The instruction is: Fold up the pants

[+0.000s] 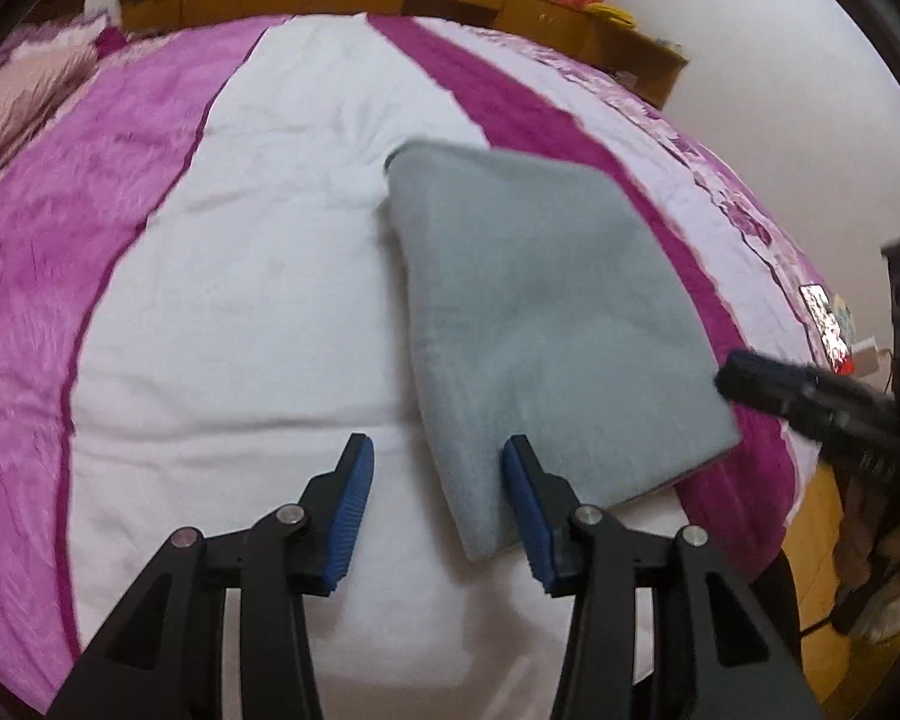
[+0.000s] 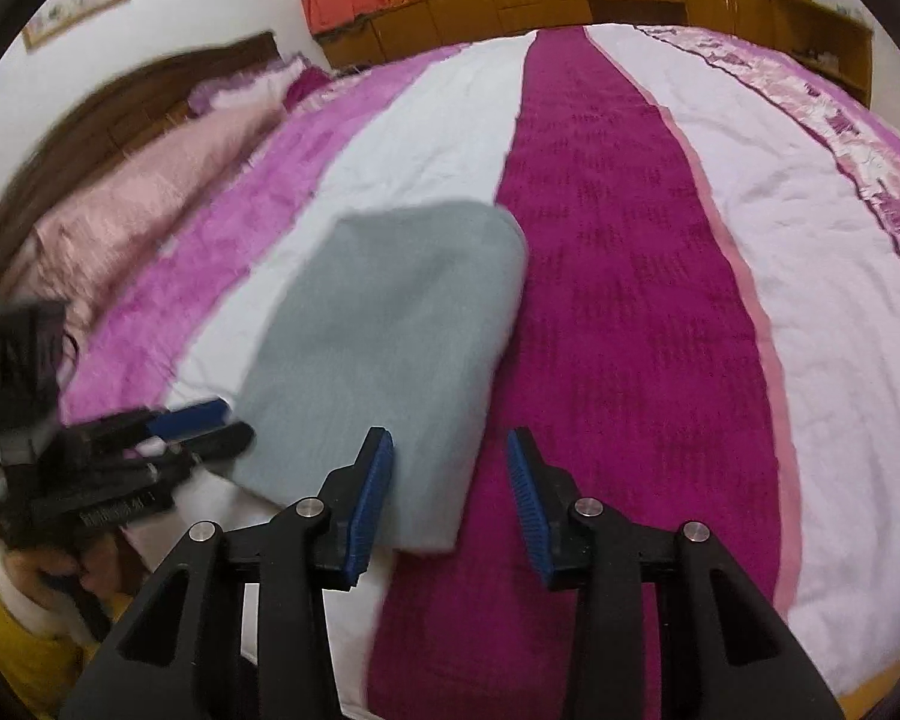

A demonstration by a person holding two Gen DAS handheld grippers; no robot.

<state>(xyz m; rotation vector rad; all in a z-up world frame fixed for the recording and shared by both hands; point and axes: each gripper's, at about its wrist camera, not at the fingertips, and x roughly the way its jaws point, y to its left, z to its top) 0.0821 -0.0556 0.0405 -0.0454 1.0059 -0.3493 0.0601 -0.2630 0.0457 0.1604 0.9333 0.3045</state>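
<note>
On the striped pink, white and magenta bedspread (image 1: 258,276), the left gripper (image 1: 438,480) hovers with jaws apart and empty, the folded grey fleece pants (image 1: 540,312) lying flat beside it; the right gripper (image 2: 450,474), apparently clear of the cloth, also gapes empty.

A bed (image 1: 240,300) is seen, spread with a pink-and-white striped cover; folded grey pants (image 1: 540,324) are laid on it.

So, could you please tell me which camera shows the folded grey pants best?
The left wrist view: the pants lie nearly whole and central. In the right wrist view, the pants sit more off-centre, one corner hidden behind the right claw.
</note>
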